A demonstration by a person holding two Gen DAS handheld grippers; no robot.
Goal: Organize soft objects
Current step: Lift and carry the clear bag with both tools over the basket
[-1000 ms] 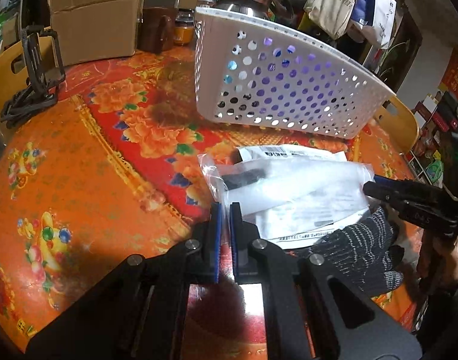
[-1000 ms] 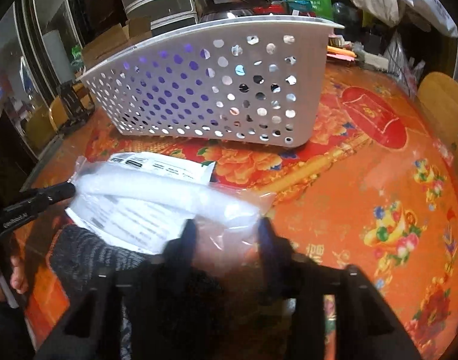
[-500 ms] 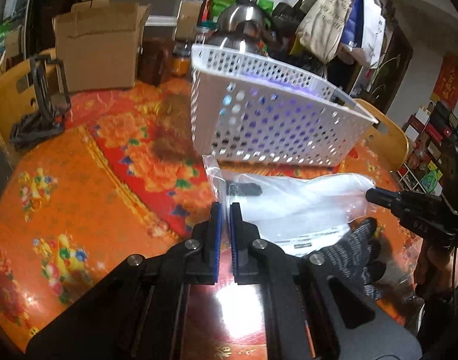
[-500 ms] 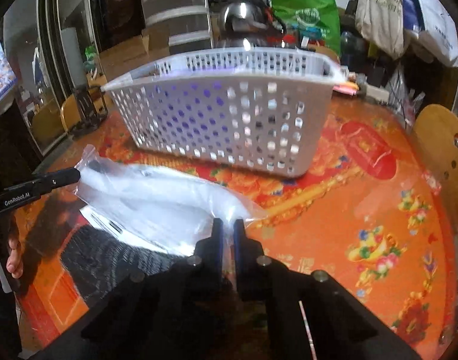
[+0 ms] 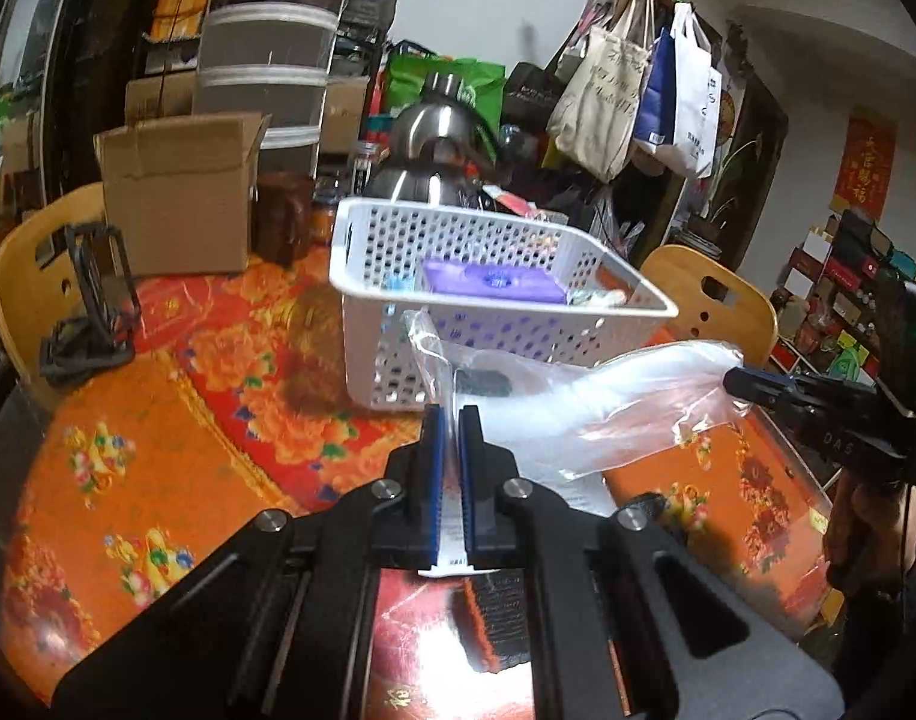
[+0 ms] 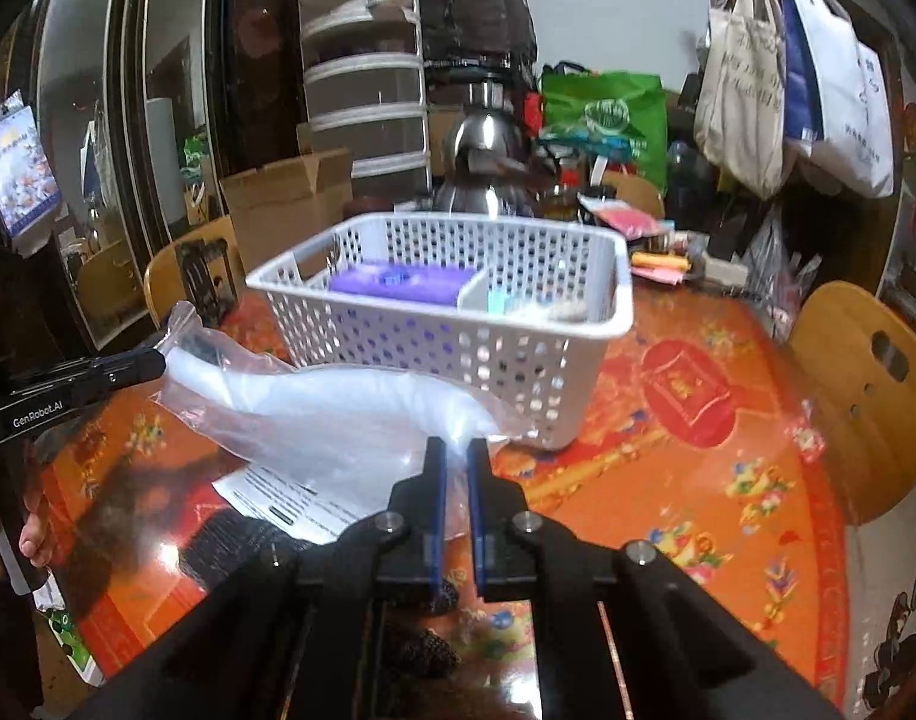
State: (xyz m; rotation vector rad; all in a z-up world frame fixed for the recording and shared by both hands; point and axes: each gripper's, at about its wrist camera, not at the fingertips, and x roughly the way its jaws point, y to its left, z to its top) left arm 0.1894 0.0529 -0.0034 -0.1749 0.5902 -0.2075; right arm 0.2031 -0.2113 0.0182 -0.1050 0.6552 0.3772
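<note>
- The left gripper (image 5: 451, 420) is clenched on one end of a clear plastic bag (image 5: 584, 408); the film is pinched between its blue pads.
- The right gripper (image 6: 452, 456) is clamped on the opposite end of the same bag (image 6: 338, 408); a corner of film is trapped between its pads.
- The bag is suspended between the two grippers, clear of the table (image 5: 158, 432), with a white soft item visible inside it and a small dark piece near the left-hand end.
- A printed white sheet (image 6: 284, 498) is seen lying flat on the table below the bag, with a dark knitted glove (image 6: 230, 546) just beside it at the near edge.
- A white perforated basket (image 6: 518, 360) is placed on the table just beyond the bag, toward the middle of the table.
- A purple pack (image 6: 398, 285) is held in the larger compartment of the basket; smaller items are held in the other compartment, too blurred to be told.
- A cardboard box (image 5: 176, 192) and a steel kettle (image 5: 428, 144) are located at the far edge of the table, behind the basket.
- Wooden chair backs (image 6: 860, 396) are seen at the table's sides.
</note>
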